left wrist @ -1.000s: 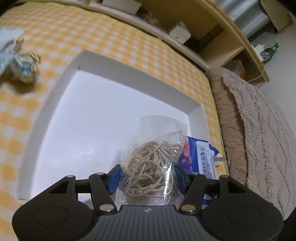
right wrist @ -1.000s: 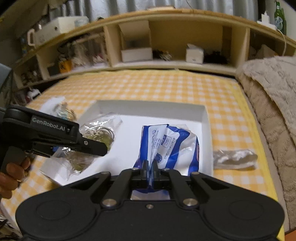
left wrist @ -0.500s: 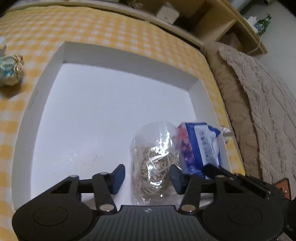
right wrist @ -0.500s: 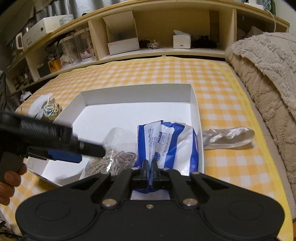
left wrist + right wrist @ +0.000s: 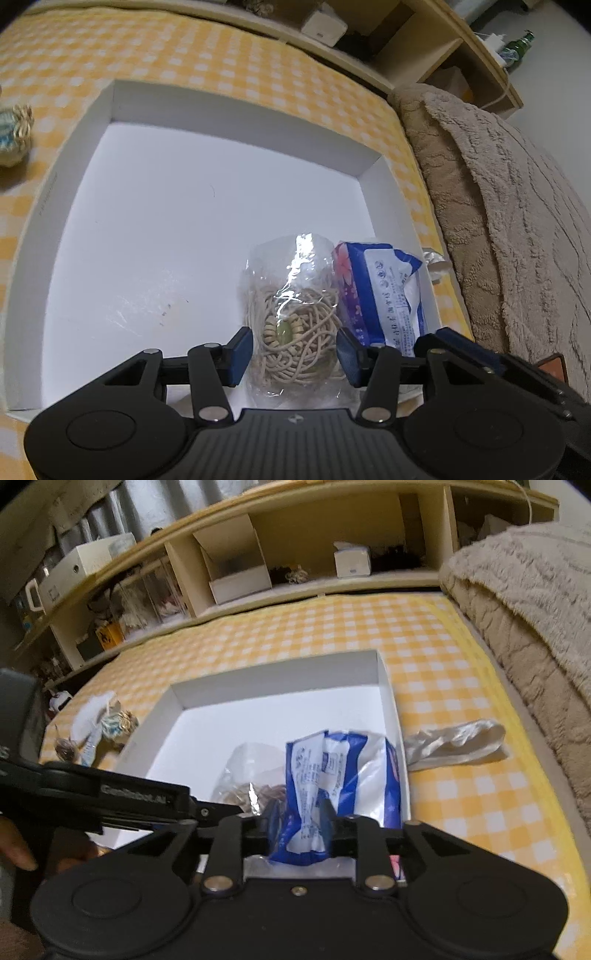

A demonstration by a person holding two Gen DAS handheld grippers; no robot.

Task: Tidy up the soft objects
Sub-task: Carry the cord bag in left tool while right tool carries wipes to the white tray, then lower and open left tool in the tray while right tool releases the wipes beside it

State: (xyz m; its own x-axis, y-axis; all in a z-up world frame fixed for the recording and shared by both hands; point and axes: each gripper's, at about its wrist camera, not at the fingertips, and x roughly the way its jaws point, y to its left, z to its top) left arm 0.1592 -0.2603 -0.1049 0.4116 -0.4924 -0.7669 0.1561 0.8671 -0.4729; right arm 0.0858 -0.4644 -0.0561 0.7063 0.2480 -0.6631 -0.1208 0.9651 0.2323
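A clear bag of beige cord (image 5: 295, 325) lies in the white box (image 5: 236, 110), near its front right corner. My left gripper (image 5: 294, 355) is open around the bag's near end, not gripping it. A blue and white tissue pack (image 5: 384, 291) lies right beside the bag. In the right wrist view my right gripper (image 5: 299, 825) has opened a little, its fingers either side of the pack (image 5: 332, 771). The cord bag (image 5: 251, 775) and the box (image 5: 280, 679) show there too.
A white plastic bag (image 5: 454, 738) lies on the yellow checked cloth right of the box. A small gold and blue bundle (image 5: 118, 723) and other small items lie left of it. A beige blanket (image 5: 498, 221) is at the right. Wooden shelves (image 5: 295, 554) stand behind.
My left gripper let go of the cord bag and opened; the bag now rests in the box. My right gripper, shut on the tissue pack before, has parted its fingers.
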